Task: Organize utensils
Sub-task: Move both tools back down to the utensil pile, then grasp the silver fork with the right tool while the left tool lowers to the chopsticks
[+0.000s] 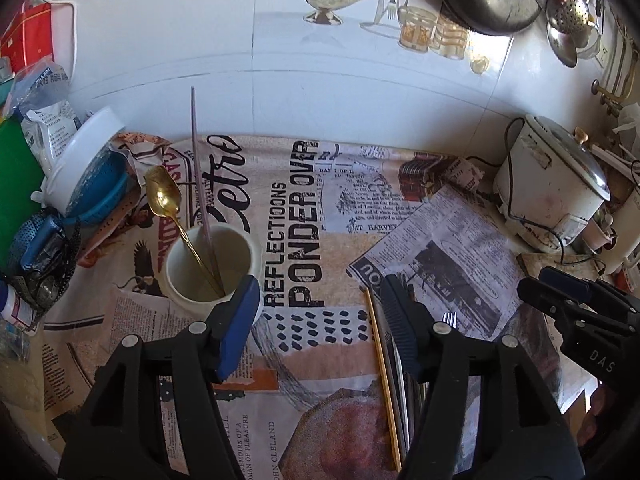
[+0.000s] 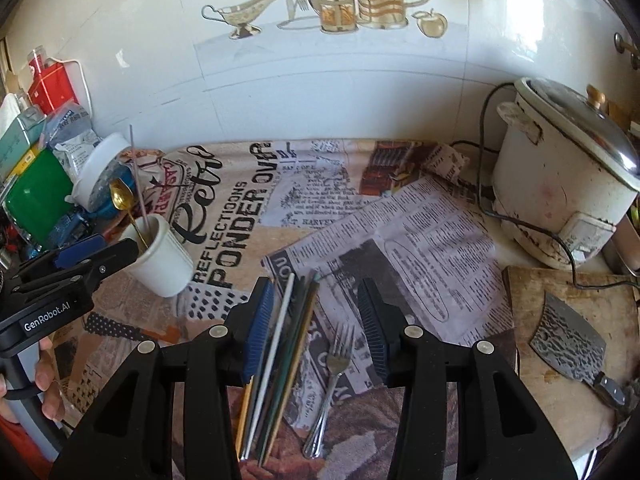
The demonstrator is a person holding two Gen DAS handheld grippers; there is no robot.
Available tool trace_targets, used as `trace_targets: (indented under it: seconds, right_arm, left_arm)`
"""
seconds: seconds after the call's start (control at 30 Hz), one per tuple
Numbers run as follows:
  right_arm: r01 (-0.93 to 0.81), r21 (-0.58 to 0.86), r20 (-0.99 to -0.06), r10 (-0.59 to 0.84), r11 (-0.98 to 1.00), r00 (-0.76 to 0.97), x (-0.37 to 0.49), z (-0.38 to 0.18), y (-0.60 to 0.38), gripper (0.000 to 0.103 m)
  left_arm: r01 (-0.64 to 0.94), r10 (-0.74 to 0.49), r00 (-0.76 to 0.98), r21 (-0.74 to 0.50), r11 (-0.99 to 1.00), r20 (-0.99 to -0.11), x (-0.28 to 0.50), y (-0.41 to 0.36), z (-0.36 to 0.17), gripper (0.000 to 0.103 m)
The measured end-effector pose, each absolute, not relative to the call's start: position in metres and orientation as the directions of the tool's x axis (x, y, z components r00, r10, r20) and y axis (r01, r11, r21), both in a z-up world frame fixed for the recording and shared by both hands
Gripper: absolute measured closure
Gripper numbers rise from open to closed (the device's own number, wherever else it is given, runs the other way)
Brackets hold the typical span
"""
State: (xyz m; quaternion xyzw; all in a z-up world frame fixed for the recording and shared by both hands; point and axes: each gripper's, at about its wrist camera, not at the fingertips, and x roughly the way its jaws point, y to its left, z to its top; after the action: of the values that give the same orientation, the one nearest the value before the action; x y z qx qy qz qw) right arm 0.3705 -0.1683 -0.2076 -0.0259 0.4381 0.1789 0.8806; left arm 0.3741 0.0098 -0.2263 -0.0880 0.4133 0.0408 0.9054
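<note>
We are midway through sorting: the cup (image 2: 160,256), at left of the right wrist view, already holds a gold spoon (image 2: 120,196) and one thin stick (image 2: 138,184). The remaining sticks (image 2: 280,360) and a fork (image 2: 332,380) lie on the printed cloth (image 2: 420,240), lower centre. Our right gripper (image 2: 316,332) hangs over them, jaws part open with nothing gripped, sticks and fork between them. The left gripper (image 1: 320,320) hovers beside the cup, also open and empty. Next, we judge, the right must drop and close on one utensil, then carry it to the cup.
</note>
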Motion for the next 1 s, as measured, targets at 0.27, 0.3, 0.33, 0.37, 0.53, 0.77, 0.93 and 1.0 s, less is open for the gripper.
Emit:
trace_targets:
  seconds: [0.27,0.3,0.33,0.37,0.53,0.77,0.93,1.0]
  right_arm:
    - [-0.281,0.128,-0.858,0.248,0.951,0.45,0.377,-0.259,-0.191,0.063]
    - [-0.277,0.132,-0.868,0.246,0.952,0.432,0.377,-0.266,-0.192,0.063]
    - [-0.274,0.134,-0.877,0.243,0.952,0.415,0.378,-0.273,-0.193,0.063]
    - [-0.271,0.135,-0.887,0.238,0.953,0.395,0.378,-0.282,-0.193,0.063]
    - [-0.26,0.155,-0.916,0.237,0.953,0.324,0.381,-0.311,-0.19,0.063]
    - [-0.224,0.164,-0.92,0.23,0.961,0.317,0.39,-0.326,-0.184,0.063]
    - [-0.196,0.195,-0.913,0.25,0.961,0.321,0.398,-0.331,-0.181,0.063]
    - [-0.197,0.191,-0.914,0.247,0.962,0.322,0.403,-0.335,-0.172,0.063]
  left_arm:
    - [-0.121,-0.005,0.57,-0.09,0.989,-0.822,0.39,-0.009,-0.275,0.041]
    - [-0.115,-0.002,0.56,-0.08,0.99,-0.829,0.392,-0.011,-0.28,0.041]
    - [-0.108,0.002,0.548,-0.069,0.992,-0.837,0.394,-0.014,-0.286,0.041]
    - [-0.102,0.003,0.538,-0.061,0.993,-0.843,0.395,-0.016,-0.292,0.041]
    - [-0.077,-0.006,0.497,-0.051,0.996,-0.868,0.4,-0.021,-0.315,0.041]
    - [-0.058,-0.044,0.459,-0.079,0.995,-0.888,0.403,-0.02,-0.334,0.041]
    - [-0.044,-0.067,0.439,-0.096,0.994,-0.896,0.407,-0.023,-0.342,0.047]
    - [-0.042,-0.075,0.425,-0.103,0.994,-0.902,0.41,-0.026,-0.345,0.047]
